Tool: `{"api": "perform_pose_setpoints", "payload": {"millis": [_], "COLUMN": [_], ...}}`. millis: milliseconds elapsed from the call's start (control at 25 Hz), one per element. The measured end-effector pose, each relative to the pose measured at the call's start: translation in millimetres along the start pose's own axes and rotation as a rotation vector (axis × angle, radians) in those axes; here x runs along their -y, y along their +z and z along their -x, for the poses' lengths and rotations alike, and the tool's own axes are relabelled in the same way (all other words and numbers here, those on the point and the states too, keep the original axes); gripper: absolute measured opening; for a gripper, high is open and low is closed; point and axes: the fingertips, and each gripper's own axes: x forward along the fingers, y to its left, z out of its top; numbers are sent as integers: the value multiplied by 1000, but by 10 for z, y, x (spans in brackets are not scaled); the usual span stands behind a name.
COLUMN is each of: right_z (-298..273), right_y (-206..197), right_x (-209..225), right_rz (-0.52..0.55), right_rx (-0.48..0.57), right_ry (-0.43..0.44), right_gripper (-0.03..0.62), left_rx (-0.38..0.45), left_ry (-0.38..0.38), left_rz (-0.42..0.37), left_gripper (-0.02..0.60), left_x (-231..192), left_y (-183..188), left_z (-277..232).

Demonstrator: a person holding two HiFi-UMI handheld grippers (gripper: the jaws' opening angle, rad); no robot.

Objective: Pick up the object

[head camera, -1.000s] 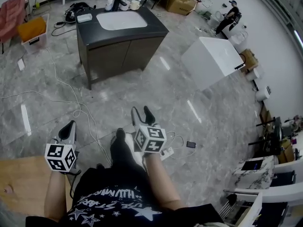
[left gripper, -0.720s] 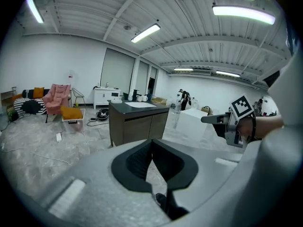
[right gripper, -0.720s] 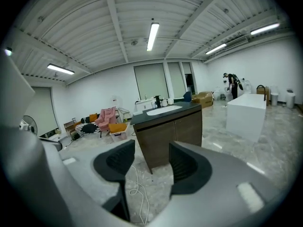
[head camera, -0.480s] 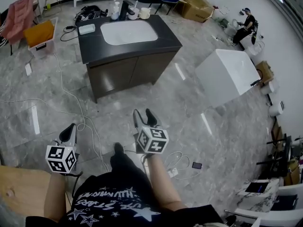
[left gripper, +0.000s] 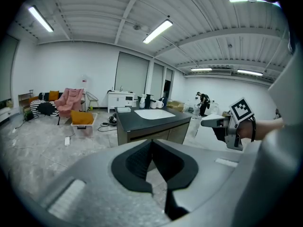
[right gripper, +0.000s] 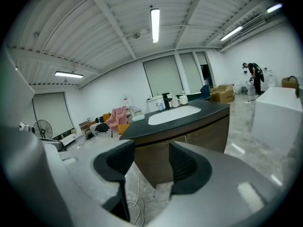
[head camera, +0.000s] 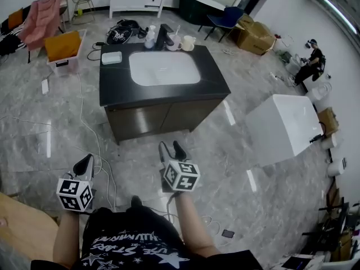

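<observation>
While both hover above the marble floor [head camera: 236, 145], the L gripper [head camera: 86, 160] sits pressed together, empty; R gripper [head camera: 171, 145] spread, sink cabinet [head camera: 216, 79] just ahead.

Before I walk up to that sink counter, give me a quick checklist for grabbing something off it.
1. Right gripper open and empty: ok, jaws apart, nothing between them.
2. Left gripper open: not ok, jaws together.
3. Counter within reach: not ok, a stretch of floor lies between it and both grippers.
4. Walking path free: not ok, a white cable trails on the floor ahead.
5. Target chosen: cannot tell; a bottle, a cup and a pale tray stand near the back edge.
</observation>
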Motion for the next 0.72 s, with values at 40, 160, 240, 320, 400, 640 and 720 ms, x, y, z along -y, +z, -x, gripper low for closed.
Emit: {"api": "perform_pose_setpoints", "payload": {"millis": [40, 160, 240, 320, 400, 640, 720], "right_z": [-92, -332, -490, -646, -792, -1392, -1645], "right_y": [33, 116, 151, 170, 177, 412, 555], "right_x": [8, -37, -125, -221, -293, -393, -465], "right_rz": [6, 11, 18, 26, 31, 53, 59], "right_rx": [-5, -13, -20, -30, -45, -50, -45], "right_ry": [11, 44, 69, 91, 103, 89, 79], "right_gripper": [230, 230, 230, 231, 230, 230, 230], "left_rx": [3, 2, -3, -5, -6, 7, 13], "left_ry": [13, 43, 65, 88, 102, 95, 85], "left_rz": [9, 24, 29, 39, 53, 73, 79], "left_gripper": [9, 9, 9, 9, 9, 9, 9], "left_x": [-16, -96, -203, -329, -452, -909, -1132], "left_y": [23, 57, 72, 88, 103, 292, 419], "left_z": [-39, -108, -136, -173, -225, -678, -885]}}
